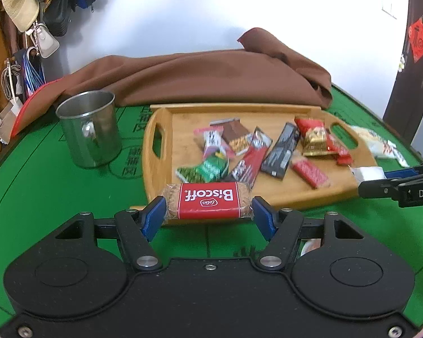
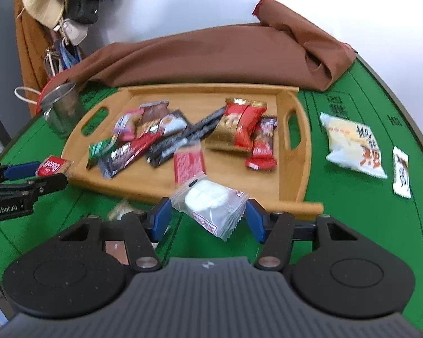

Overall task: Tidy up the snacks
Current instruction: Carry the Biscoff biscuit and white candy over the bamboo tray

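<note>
Left wrist view: left hand-held gripper (image 1: 208,215) clamps the red-labelled Biscoff biscuit pack (image 1: 208,203) end to end, long axis crosswise, just before the bamboo tray (image 1: 158,121). Right hand-held gripper (image 2: 208,219) holds a clear-wrapped white snack (image 2: 211,202) by that tray's near rim. Step: carrying. Next, probably: release over the tray.
</note>
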The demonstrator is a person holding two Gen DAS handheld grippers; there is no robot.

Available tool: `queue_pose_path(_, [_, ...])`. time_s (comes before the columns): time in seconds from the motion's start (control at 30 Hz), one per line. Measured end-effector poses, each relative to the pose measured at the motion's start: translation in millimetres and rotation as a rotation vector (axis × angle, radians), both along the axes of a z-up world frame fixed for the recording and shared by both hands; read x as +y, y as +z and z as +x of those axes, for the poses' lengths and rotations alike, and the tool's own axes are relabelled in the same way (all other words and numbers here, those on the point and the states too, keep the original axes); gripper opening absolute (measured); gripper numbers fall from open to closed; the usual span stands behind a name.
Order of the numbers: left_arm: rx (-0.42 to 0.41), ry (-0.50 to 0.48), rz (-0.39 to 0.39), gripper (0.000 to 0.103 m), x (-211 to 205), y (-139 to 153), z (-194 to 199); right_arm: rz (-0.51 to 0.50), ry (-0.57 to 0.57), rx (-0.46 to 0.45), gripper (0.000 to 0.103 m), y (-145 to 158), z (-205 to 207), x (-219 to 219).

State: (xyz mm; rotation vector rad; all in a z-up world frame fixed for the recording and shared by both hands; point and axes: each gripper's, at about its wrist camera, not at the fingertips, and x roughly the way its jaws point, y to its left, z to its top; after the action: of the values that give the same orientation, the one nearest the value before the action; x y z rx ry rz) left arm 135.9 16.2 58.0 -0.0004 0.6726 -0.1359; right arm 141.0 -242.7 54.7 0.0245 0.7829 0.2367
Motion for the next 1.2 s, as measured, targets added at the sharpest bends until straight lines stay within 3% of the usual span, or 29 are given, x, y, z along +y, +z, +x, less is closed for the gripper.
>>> queue_pose_path(0.5, [0.075, 0.057, -0.049, 0.064, 4.3, 11.2, 87.0, -0.031, -0.027, 0.034, 0.061, 24.7, 80.2, 26.8])
queue_pose_path(0.9, [0.167, 0.081, -0.036, 0.064, -4.1, -1.5, 173.3, -0.12, -0.025, 0.088, 0.061, 12.4, 151.0, 54.5])
queue_pose_path(1.2, [0.187, 0.09, -0.036, 0.064, -5.8, -14.2, 221.1, -0.126, 0.013, 0.118, 0.061, -9.1, 186.3, 64.6])
